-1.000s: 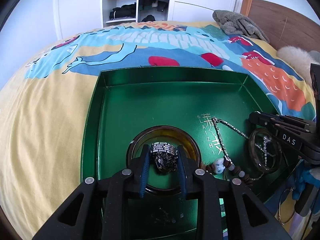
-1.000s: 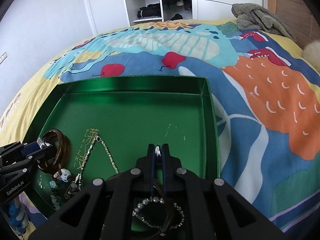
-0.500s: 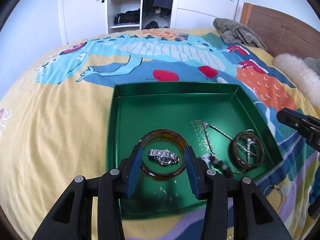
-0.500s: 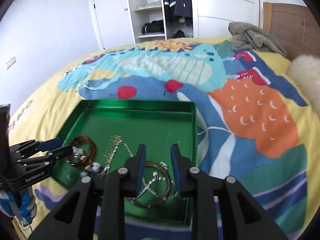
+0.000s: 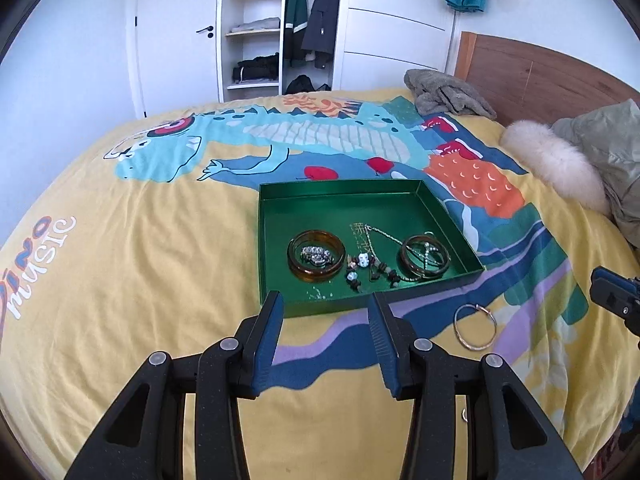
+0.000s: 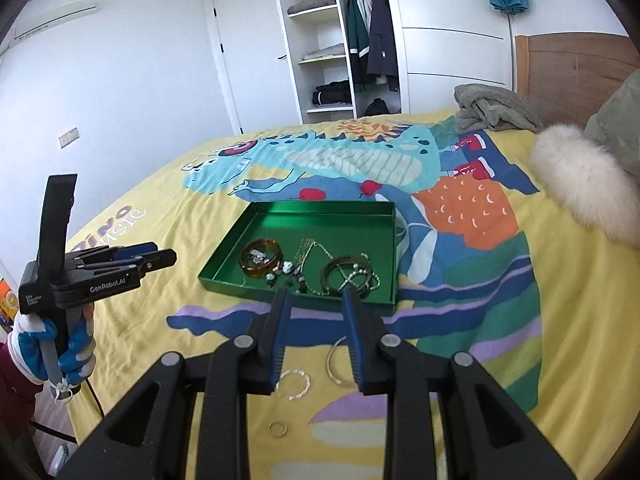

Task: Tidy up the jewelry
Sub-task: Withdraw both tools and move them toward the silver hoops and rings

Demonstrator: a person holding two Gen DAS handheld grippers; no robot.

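Holding: both tongs empty over the bed, nothing between the pads.
Left tongs (image 5: 326, 306): gaping, pads well apart, hanging above the near edge of the green tray (image 5: 276, 296).
Right tongs (image 6: 316, 300): parted a little narrower, also empty, aimed at the tray's near wall.
Tray contents: amber bangle (image 5: 316, 256) with a metal watch band (image 5: 317, 255) lying inside its ring, probably nested to save room; beaded string (image 5: 366, 270) and chain (image 5: 380, 236) in the middle; second brown bangle (image 5: 425, 256) at the right with a small silver piece across it.
Grouping: everything sits along the tray's near half, far half bare, so I judge there's room for more.
Loose pieces: thin silver bangle (image 6: 340, 362), clear beaded bracelet (image 6: 295, 383) and small ring (image 6: 277, 429) lie on the bedspread outside the tray, near my right tongs.
Next: likely those three go in; thin and flat on soft fabric, fiddly to pinch.
Surface: yellow dinosaur bedspread (image 5: 140, 280), soft, slightly rumpled.
Room: white wardrobe (image 5: 256, 28) with open shelves and hanging coats, wooden headboard (image 5: 528, 76), grey blanket (image 5: 448, 94), fur-trimmed jacket.
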